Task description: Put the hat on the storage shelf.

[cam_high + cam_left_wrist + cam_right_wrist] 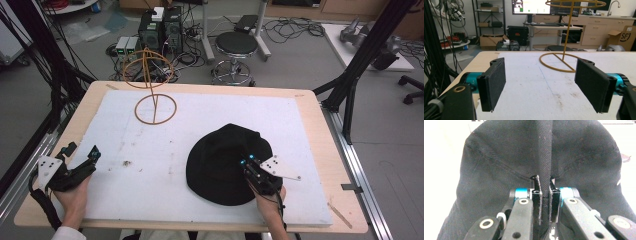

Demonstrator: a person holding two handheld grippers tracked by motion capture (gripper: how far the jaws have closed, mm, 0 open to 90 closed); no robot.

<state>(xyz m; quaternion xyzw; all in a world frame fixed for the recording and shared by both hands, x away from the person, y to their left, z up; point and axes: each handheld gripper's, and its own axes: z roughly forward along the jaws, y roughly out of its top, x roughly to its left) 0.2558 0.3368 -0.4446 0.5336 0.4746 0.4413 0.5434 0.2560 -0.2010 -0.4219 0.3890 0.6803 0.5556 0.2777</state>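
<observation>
**Black hat pinched at its near edge, left claw idle**

Across the middle of the high view lies the desk (310, 117), a pale wooden top with a white sheet (210, 130) covering nearly all of it. On that sheet, lower right of centre in the frame, sits the black hat (222, 162), a round dark shape lying flat on the sheet. In the upper left of the sheet stands the wire stand (152, 85), a yellowish ring at the base, an upright rod and a larger ring on top; it is well apart from the hat. In the left gripper view the stand (564, 57) rises in the upper middle of the frame, beyond the pads.

At the lower right of the high view the right claw (249, 161) meets the hat's near edge, held by a hand coming in from the bottom. In the right gripper view its pads are pressed together on a raised fold of the hat (499, 157), the fabric running up between them.

At the lower left of the high view the left claw (94, 154) rests at the sheet's edge, well apart from the hat. Its pads (492, 82) stand spread wide with nothing between them
</observation>
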